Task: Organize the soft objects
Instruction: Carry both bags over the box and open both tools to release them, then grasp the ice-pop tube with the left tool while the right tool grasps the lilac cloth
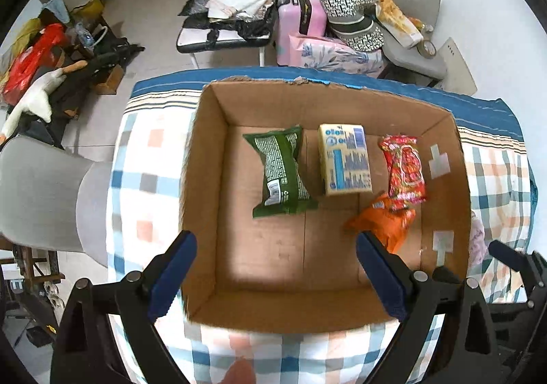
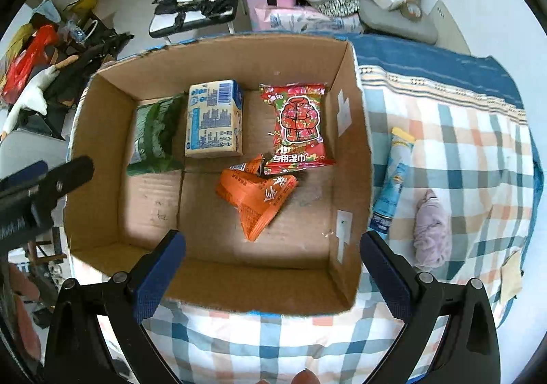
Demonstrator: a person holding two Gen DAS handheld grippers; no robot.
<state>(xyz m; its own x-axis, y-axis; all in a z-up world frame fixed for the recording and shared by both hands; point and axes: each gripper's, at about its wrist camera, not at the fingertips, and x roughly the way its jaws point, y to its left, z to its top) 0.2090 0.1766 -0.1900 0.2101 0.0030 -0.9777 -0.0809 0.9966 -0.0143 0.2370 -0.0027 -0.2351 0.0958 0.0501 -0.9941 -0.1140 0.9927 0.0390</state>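
Checked quilt (image 2: 444,151), corrugated cardboard box (image 2: 355,144), crinkly orange packet (image 2: 256,199), possibly foil, both grippers (image 1: 275,267) (image 2: 273,264) agape, empty.

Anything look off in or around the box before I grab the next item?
Mostly tidy. The orange packet lies crumpled and askew, its corner touching the red wet-wipe pack, unlike the neat back row. The box's far rim is torn. A blue tube and a lilac cloth remain outside on the bedding.
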